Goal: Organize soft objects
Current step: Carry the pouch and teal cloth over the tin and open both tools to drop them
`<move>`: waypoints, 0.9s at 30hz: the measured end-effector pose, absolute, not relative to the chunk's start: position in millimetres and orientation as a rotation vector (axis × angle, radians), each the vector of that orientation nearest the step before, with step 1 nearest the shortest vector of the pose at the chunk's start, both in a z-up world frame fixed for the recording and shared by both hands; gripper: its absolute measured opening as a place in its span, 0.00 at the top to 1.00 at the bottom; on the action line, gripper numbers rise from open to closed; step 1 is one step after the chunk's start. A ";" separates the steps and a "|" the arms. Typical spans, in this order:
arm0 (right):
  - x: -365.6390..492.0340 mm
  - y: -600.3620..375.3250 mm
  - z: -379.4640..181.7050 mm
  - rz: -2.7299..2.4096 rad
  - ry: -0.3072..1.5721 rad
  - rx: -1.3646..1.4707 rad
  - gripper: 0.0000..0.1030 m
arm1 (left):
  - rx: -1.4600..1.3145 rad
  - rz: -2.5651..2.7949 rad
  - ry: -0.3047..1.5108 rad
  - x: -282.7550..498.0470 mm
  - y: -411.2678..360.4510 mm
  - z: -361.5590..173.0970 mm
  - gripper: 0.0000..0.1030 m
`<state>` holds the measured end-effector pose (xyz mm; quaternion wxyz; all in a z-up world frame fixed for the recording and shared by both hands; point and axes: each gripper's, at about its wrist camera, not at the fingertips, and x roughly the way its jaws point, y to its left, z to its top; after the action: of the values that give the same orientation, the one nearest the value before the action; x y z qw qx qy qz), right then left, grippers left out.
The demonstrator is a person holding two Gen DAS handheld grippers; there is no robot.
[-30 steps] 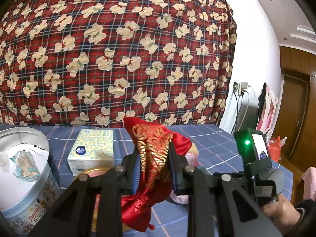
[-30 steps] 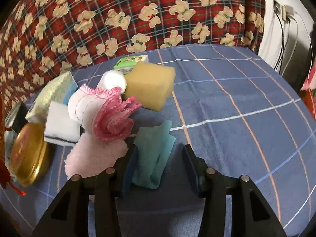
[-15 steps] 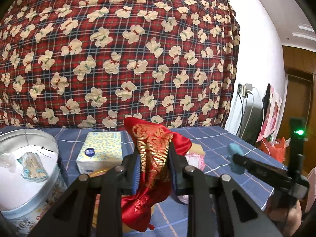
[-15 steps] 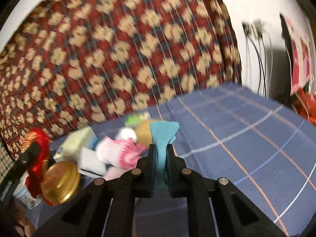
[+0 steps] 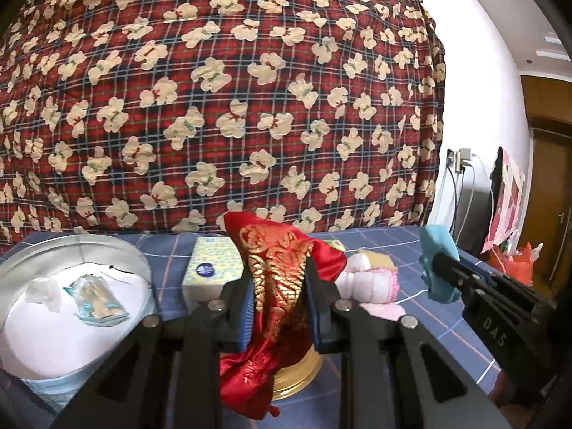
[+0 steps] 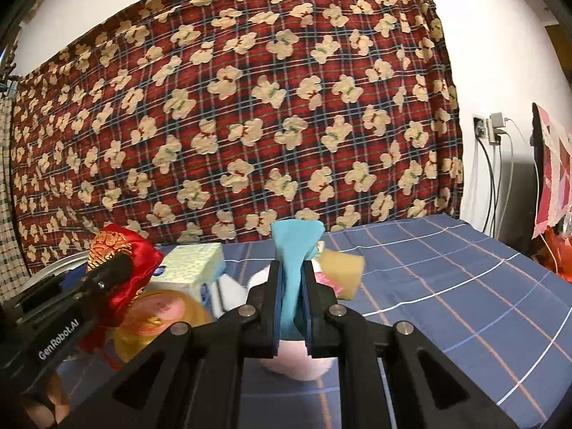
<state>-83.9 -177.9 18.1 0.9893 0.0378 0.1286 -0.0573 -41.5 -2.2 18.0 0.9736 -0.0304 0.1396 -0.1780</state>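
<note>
My left gripper (image 5: pixel 279 286) is shut on a red and gold satin pouch (image 5: pixel 275 268), held above the table beside an open round tin (image 5: pixel 71 250). My right gripper (image 6: pixel 291 279) is shut on a teal cloth (image 6: pixel 295 246), lifted above the table. The right gripper with the teal cloth (image 5: pixel 438 250) shows at the right of the left wrist view. The left gripper with the red pouch (image 6: pixel 121 250) shows at the left of the right wrist view. A pink towel roll (image 5: pixel 368 279), a pale pink cloth (image 6: pixel 296 361) and a yellow sponge (image 6: pixel 341 271) lie on the blue checked tablecloth (image 6: pixel 447 286).
The tin holds small plastic packets (image 5: pixel 93 296). A gold tin lid (image 6: pixel 161 318) lies under the pouch. A yellow tissue pack (image 5: pixel 211 268) stands behind it. A bear-print plaid blanket (image 5: pixel 232 107) hangs behind the table. Cables and a wall socket (image 6: pixel 489 128) are at the right.
My right gripper has shut on the teal cloth and lifted it off the table. The left gripper still holds the red pouch and has risen slightly.
</note>
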 end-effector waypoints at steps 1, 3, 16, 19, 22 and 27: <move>-84.5 -174.3 17.0 -0.111 0.257 0.075 0.89 | -0.057 -0.352 0.279 -42.1 0.6 17.7 0.78; -84.1 -167.3 16.3 -0.103 0.258 0.075 0.89 | -0.046 -0.335 0.275 -43.0 5.7 16.9 0.78; -79.6 -110.1 12.2 -0.031 0.264 0.027 0.89 | -0.056 -0.243 0.275 -45.8 57.0 11.9 0.78; -79.0 -95.7 11.4 -0.009 0.265 0.012 0.89 | -0.073 -0.232 0.274 -45.7 69.2 11.8 0.78; -76.9 -83.9 10.5 0.010 0.272 0.000 0.89 | -0.089 -0.221 0.269 -46.2 79.6 11.9 0.78; -73.6 -64.2 8.8 0.042 0.285 -0.022 0.89 | -0.101 -0.203 0.256 -46.8 93.3 12.2 0.78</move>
<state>-73.6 -64.2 8.8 0.9896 -0.0111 0.1420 0.0208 -46.8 93.3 12.2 0.9854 -0.0502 0.1272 -0.1012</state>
